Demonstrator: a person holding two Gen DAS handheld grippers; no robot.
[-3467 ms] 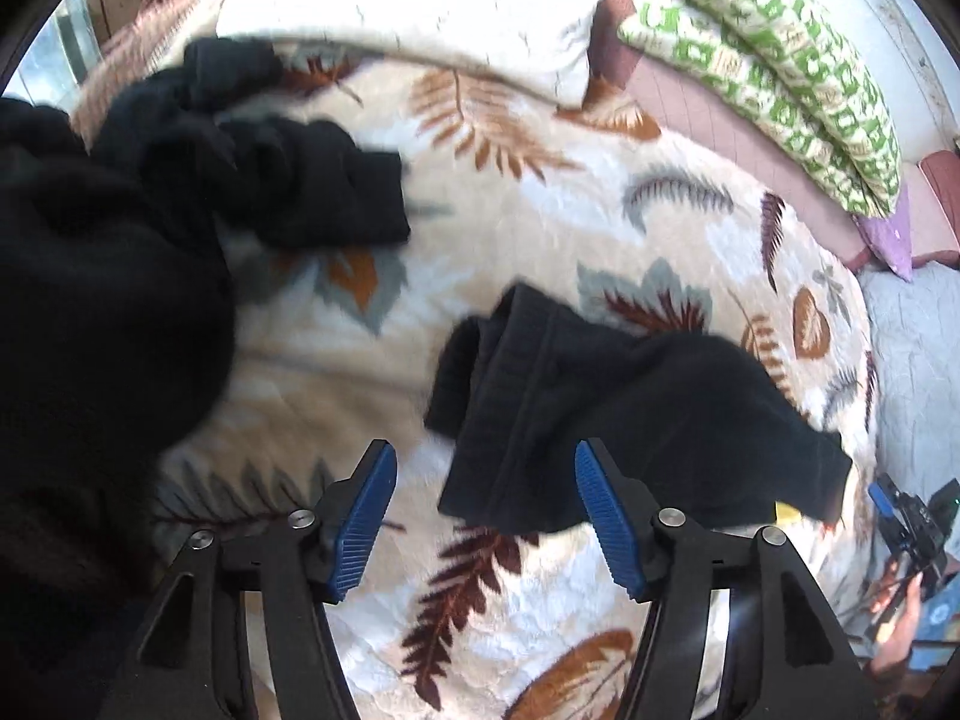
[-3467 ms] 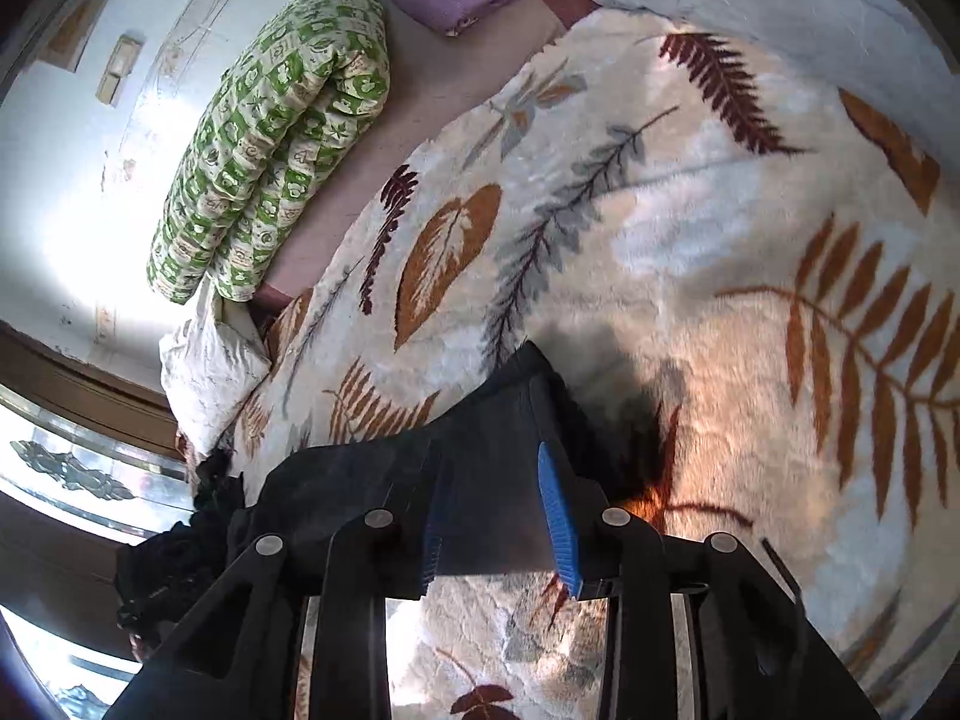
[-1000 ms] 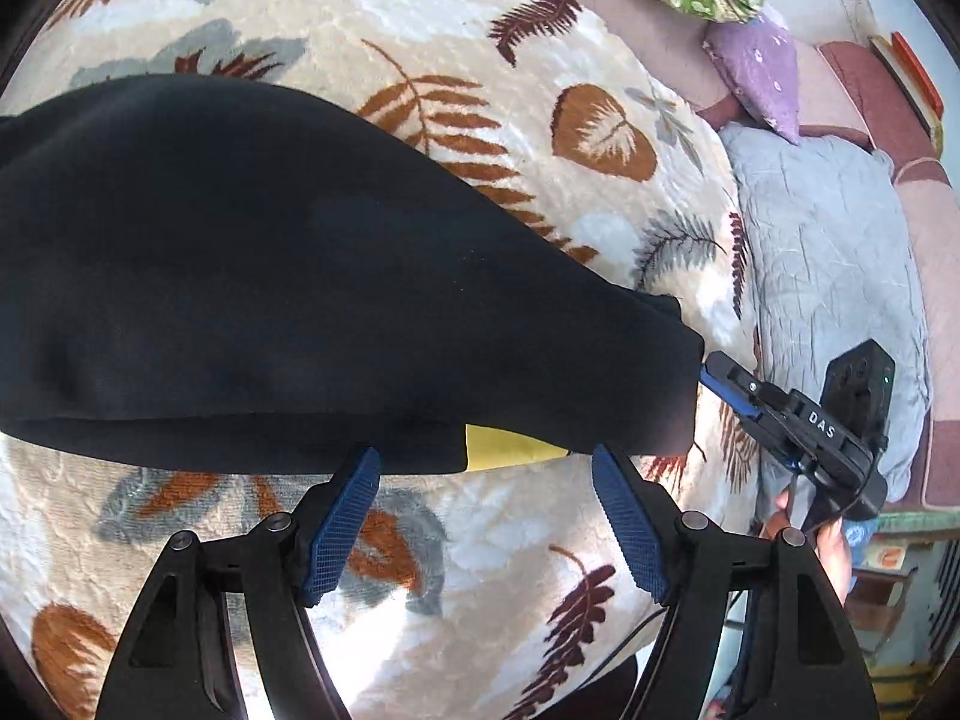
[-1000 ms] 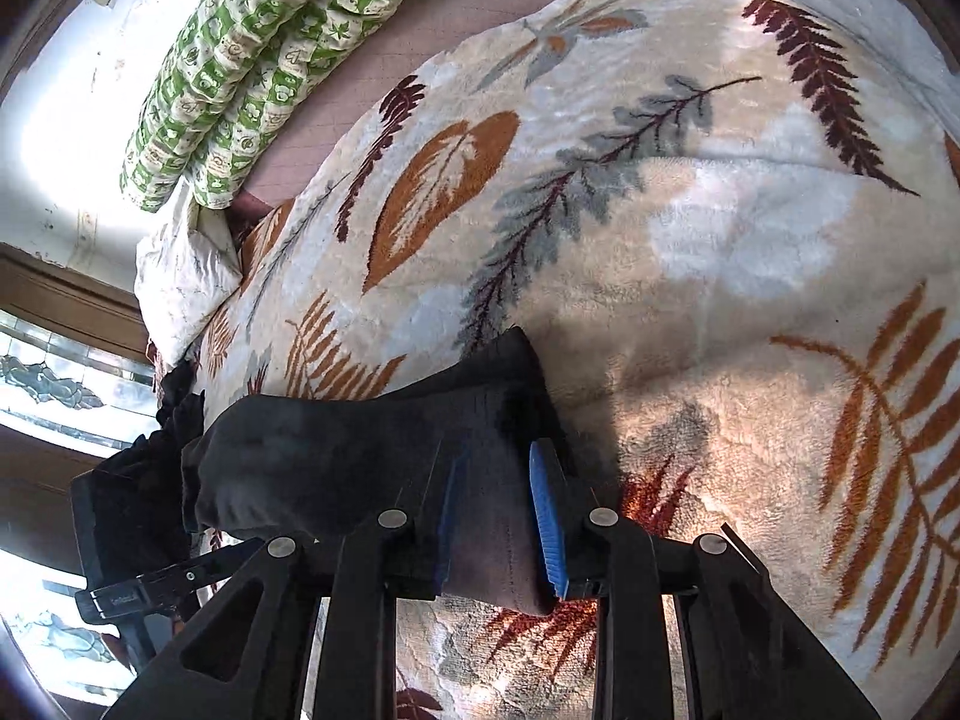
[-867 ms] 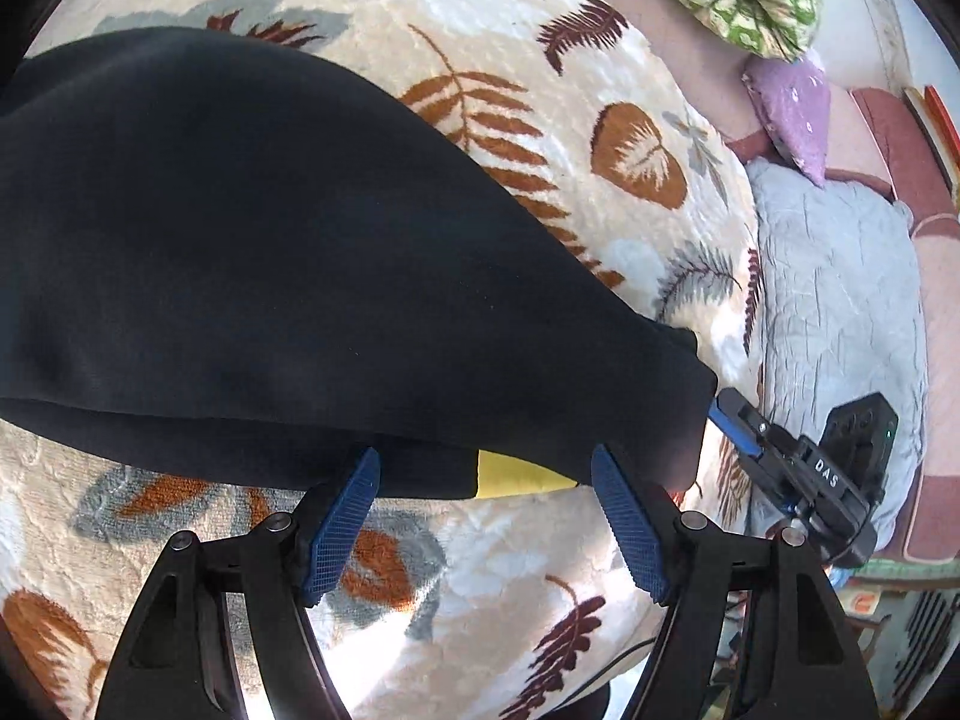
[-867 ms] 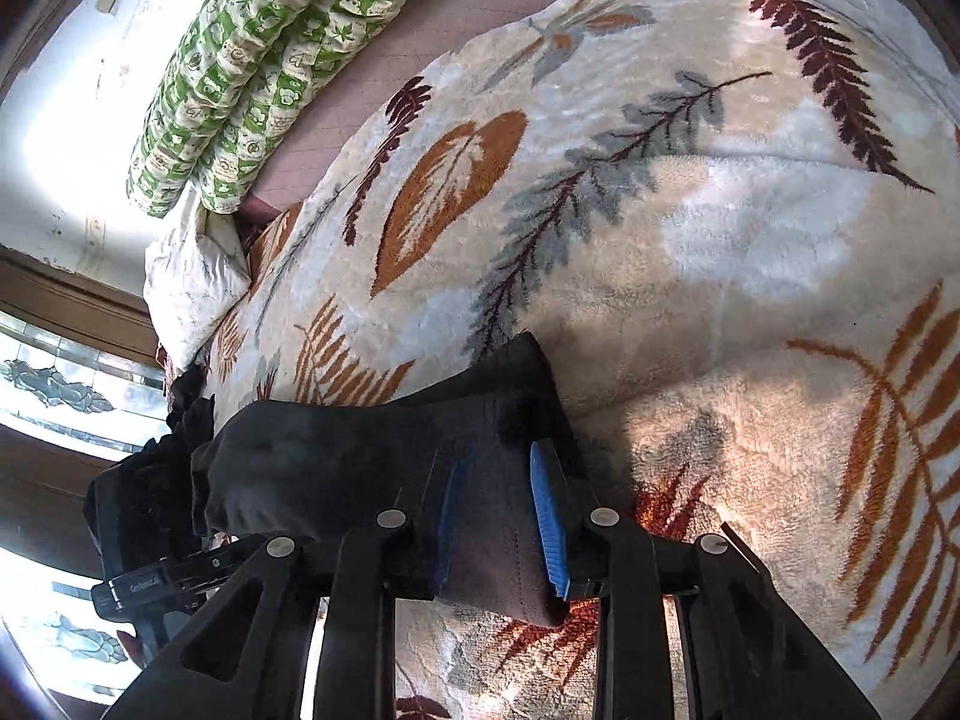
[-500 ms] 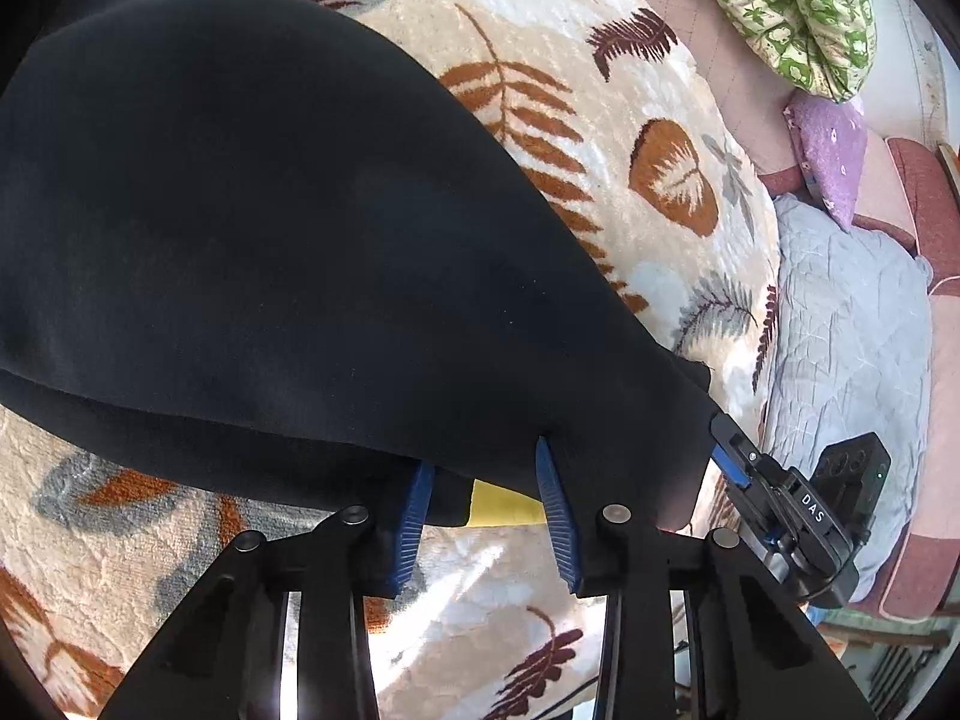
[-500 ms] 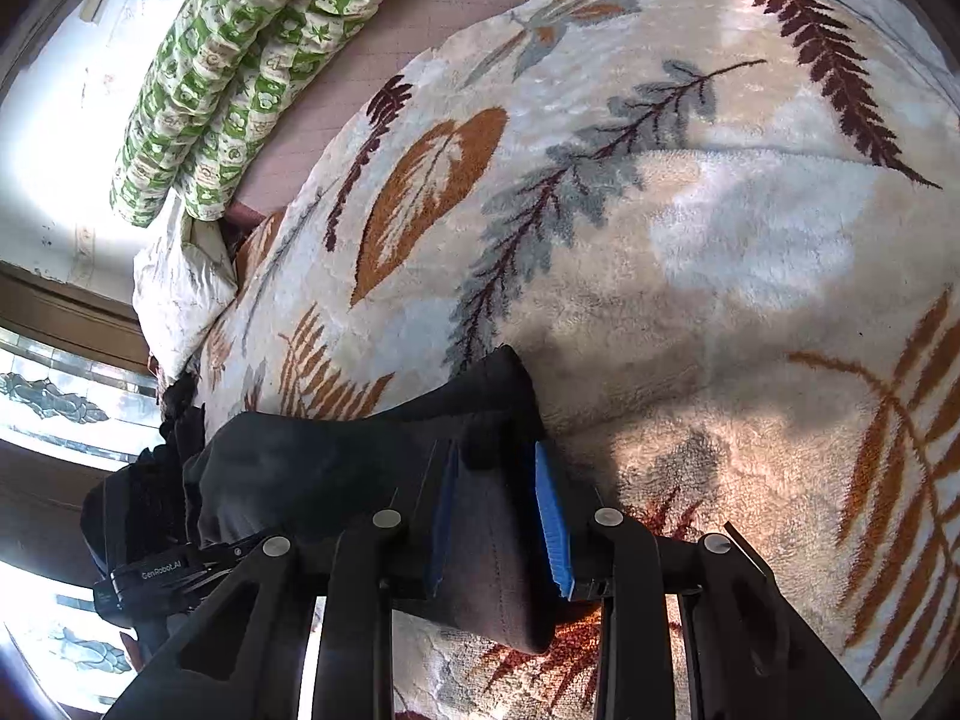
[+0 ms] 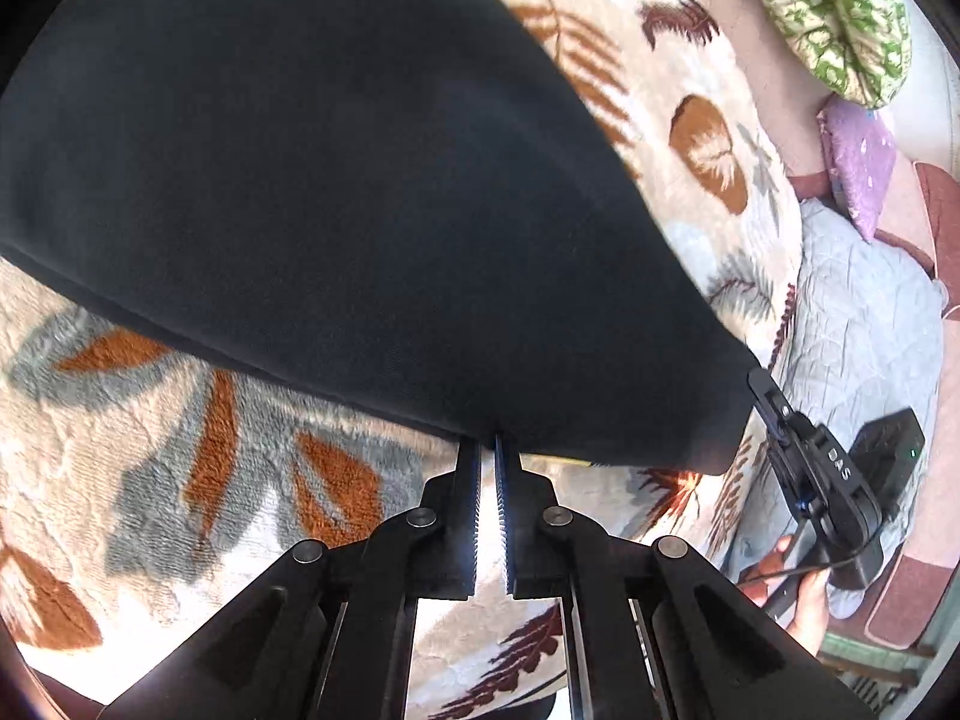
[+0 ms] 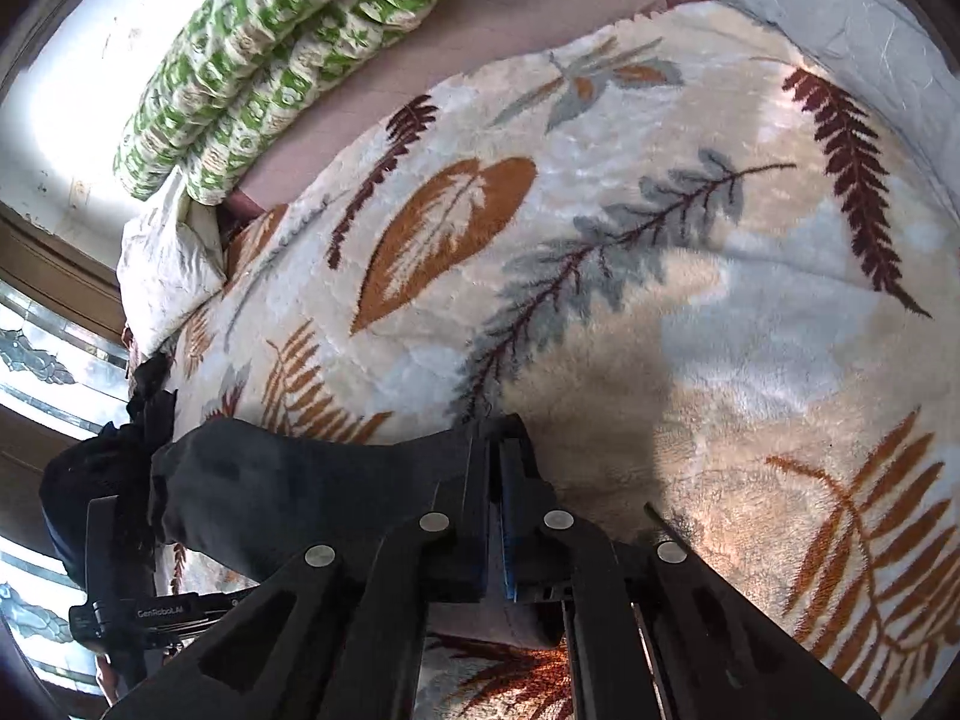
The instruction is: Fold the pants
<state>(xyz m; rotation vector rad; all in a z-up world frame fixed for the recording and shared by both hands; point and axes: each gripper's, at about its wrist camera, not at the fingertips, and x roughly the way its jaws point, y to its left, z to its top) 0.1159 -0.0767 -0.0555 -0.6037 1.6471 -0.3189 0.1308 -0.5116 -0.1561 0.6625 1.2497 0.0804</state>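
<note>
Folding has barely begun: you have both tools clenched on the black cotton pants, spread on the cream leaf-patterned fleece blanket; every fold looks still to do. Your left gripper pinches the near hem at lower centre. Your right gripper bites a corner, which only its own view shows.

You are working with black pants on a cream blanket patterned with rust-orange, maroon and grey-blue leaves and ferns. A yellow patch shows under the pants' near edge. At the far side you see a rolled green-and-white patterned quilt, a lilac dotted pillow and a pale grey-blue crinkled cover. Both grippers are black.
</note>
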